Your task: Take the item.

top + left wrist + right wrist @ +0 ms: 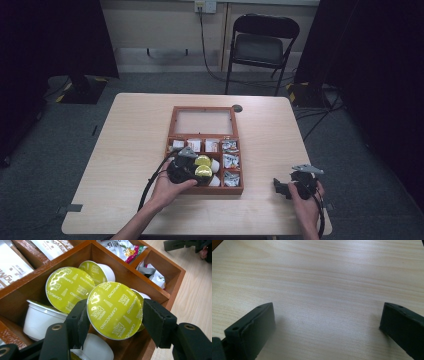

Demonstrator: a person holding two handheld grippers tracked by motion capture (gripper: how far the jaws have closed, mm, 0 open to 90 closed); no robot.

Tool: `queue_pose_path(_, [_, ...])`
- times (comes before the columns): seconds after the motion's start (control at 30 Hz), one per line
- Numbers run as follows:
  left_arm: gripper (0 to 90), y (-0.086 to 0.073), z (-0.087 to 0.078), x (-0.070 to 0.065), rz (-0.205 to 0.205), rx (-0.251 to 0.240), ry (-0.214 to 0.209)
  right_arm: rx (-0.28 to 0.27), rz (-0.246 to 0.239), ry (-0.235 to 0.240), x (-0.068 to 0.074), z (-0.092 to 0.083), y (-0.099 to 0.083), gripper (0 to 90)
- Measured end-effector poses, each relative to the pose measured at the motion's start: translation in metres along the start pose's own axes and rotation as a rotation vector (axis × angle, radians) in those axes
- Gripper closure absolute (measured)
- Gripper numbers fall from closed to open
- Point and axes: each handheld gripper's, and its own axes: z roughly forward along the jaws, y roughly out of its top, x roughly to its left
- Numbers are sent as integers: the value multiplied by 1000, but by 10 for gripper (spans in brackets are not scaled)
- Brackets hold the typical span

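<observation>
While both hands work beside the wooden box point(206, 150):
Left gripper point(115, 316): jaws flank a cappuccino capsule point(114, 310) above the box's large compartment, lid facing camera; nearer hand.
Right gripper point(294, 187): jaws wide, empty, on table point(324, 285) right of box.

Each black tool point(187, 167) has 2 blocky jaws, brass screws, a trailing black cable.

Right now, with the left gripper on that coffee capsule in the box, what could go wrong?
The left gripper holds the capsule only by the thin rim of its foil lid, so it may slip or tilt out. Other capsules lean close against it and may shift when it lifts. The wooden box wall is near the jaws.
</observation>
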Motion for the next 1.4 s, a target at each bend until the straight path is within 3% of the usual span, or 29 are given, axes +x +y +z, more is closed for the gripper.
queue_pose_path(0.33, [401, 1, -5, 1, -3, -20, 2, 0, 0, 0, 0, 0, 0, 0])
queue_pose_path(0.8, [402, 9, -16, -5, 34, -57, -7, 0, 0, 0, 0, 0, 0, 0])
queue_pose_path(1.07, [402, 10, -24, -4, 14, -98, -19, 0, 0, 0, 0, 0, 0, 0])
queue_pose_path(1.4, [402, 13, -33, -5, 28, -116, -19, 0, 0, 0, 0, 0, 0, 0])
